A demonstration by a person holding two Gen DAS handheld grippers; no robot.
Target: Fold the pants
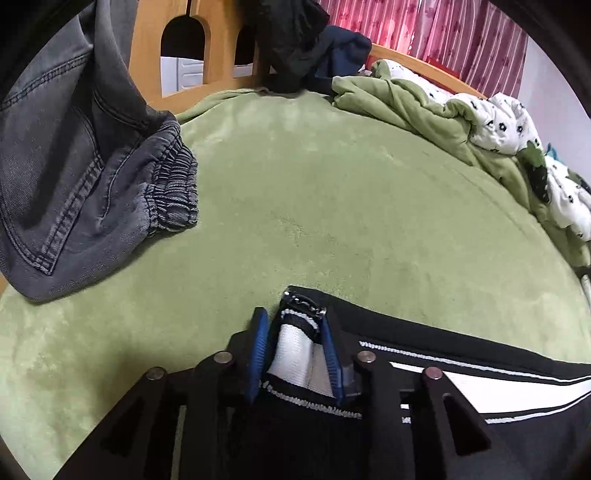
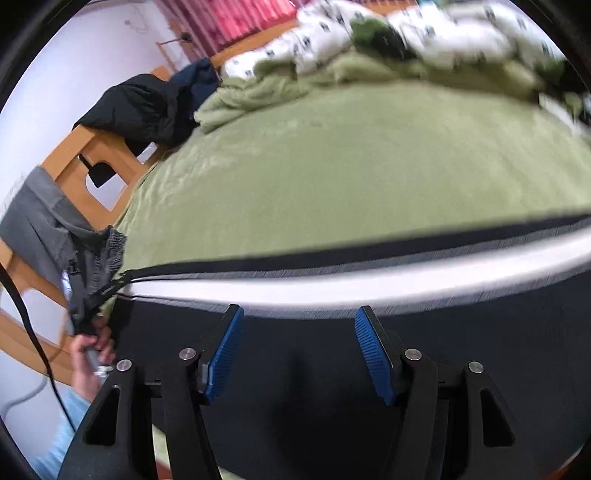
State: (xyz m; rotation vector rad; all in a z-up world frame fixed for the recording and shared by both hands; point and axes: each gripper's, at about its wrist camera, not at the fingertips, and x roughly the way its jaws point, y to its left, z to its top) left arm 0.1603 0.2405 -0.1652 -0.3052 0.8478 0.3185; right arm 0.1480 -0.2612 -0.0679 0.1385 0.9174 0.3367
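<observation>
A green plush bed cover (image 1: 332, 206) fills most of both views, and its wide middle stretch lies bare between the clutter at its borders. Along the far side a rumpled green-and-white printed quilt (image 1: 491, 118) is heaped against the wooden bed frame (image 1: 221, 48), with striped pink curtains (image 1: 443, 33) behind it. Over the frame's rail hangs a dark pile of clothes (image 1: 295, 40), and at the left edge a pair of grey jeans (image 1: 74, 166) drapes down from the frame, its elastic cuff resting on the cover. The black track pants (image 1: 480, 387) with white side stripes lie stretched along the near edge of the bed, running across the bottom of both views. The left gripper (image 1: 295, 354) has its blue pads (image 1: 258, 350) pressed in on the pants' end, a bunch of white and black fabric with a zipper pull pinched between them. The right gripper (image 2: 299, 350) hangs over the black cloth of the pants with its fingers spread wide and nothing between them. No brand, label or readable writing shows; the right wrist view is motion-blurred.
</observation>
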